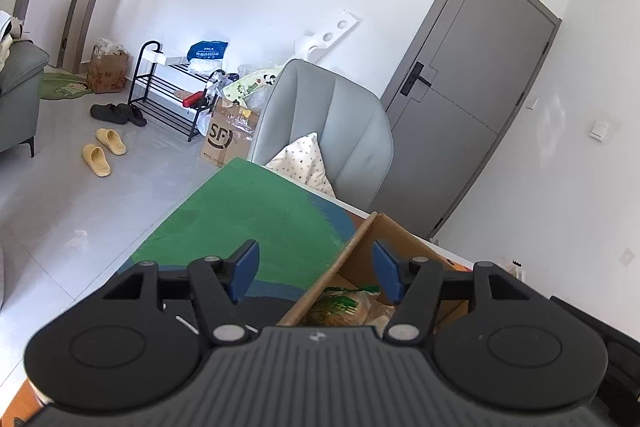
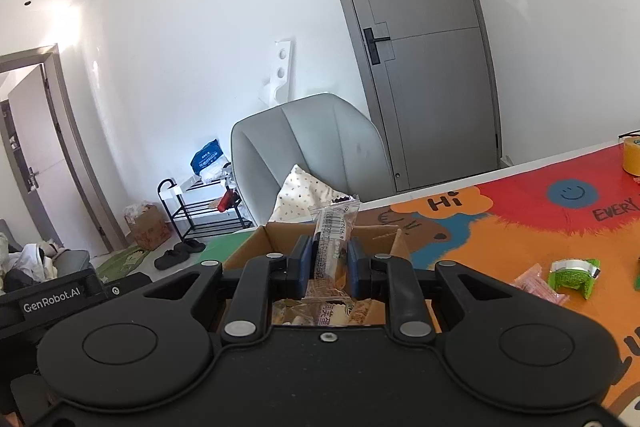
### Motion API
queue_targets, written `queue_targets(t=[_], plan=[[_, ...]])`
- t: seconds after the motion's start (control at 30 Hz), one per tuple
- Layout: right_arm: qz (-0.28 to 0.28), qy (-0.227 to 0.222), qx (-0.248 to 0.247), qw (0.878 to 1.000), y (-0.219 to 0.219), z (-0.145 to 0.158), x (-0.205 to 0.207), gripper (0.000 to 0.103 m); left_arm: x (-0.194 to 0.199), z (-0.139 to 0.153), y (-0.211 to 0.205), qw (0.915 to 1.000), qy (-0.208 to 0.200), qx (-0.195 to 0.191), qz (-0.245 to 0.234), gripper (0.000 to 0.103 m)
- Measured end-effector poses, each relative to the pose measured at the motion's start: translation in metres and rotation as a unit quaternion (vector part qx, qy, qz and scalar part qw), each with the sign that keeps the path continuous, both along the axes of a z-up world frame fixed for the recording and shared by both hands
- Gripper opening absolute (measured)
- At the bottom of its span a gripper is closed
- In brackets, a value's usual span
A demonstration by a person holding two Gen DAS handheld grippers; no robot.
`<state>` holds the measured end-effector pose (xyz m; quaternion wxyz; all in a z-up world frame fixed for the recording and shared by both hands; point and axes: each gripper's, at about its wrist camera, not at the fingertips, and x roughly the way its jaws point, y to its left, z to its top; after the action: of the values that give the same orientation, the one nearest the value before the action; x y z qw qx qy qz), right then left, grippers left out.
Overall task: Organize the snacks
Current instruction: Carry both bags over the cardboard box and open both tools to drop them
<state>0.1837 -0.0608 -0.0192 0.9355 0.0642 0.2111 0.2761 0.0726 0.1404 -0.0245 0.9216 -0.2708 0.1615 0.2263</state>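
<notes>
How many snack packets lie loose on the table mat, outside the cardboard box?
2 visible: a pink packet and a green packet, side by side on the orange mat right of the cardboard box. More may be hidden beyond the picture's right edge.

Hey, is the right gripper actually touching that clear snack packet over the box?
Touching. The right wrist view shows the right gripper with both blue pads pressed against the clear snack packet, held upright above the cardboard box.

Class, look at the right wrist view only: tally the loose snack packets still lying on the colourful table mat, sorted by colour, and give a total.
Green snack packet: 1
Pink snack packet: 1
Total: 2
A further green item is cut off at the right edge, so it is not counted.
</notes>
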Motion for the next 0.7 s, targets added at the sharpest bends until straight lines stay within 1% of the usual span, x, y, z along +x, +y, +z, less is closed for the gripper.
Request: queue_targets(t=[0.2,0.33,0.4,0.47,0.5,0.53,0.7], plan=[[0.016,0.003,-0.010,1.000,0.026,0.001,0.010,0.020,-0.004,-0.004,0.018,0.9998,0.001,-0.007,0.017,0.068],[0.026,0.004,-0.012,1.000,0.042,0.004,0.019,0.020,-0.006,-0.005,0.029,0.9996,0.004,-0.011,0.027,0.069],[0.041,0.001,-0.012,0.999,0.049,0.005,0.022,0.021,-0.007,-0.005,0.033,0.9994,0.005,-0.012,0.033,0.069],[0.048,0.003,-0.022,0.999,0.055,0.004,0.024,0.029,-0.008,-0.006,0.036,0.9992,0.006,-0.013,0.037,0.069],[0.047,0.005,-0.022,0.999,0.056,0.004,0.024,0.040,-0.008,-0.006,0.038,0.9991,0.006,-0.013,0.039,0.069],[0.047,0.004,-0.019,0.999,0.054,0.004,0.023,0.044,-0.008,-0.007,0.038,0.9991,0.006,-0.014,0.039,0.069],[0.032,0.022,-0.014,0.999,0.040,0.002,0.022,0.044,-0.006,-0.006,0.033,0.9994,0.008,-0.014,0.032,0.069]])
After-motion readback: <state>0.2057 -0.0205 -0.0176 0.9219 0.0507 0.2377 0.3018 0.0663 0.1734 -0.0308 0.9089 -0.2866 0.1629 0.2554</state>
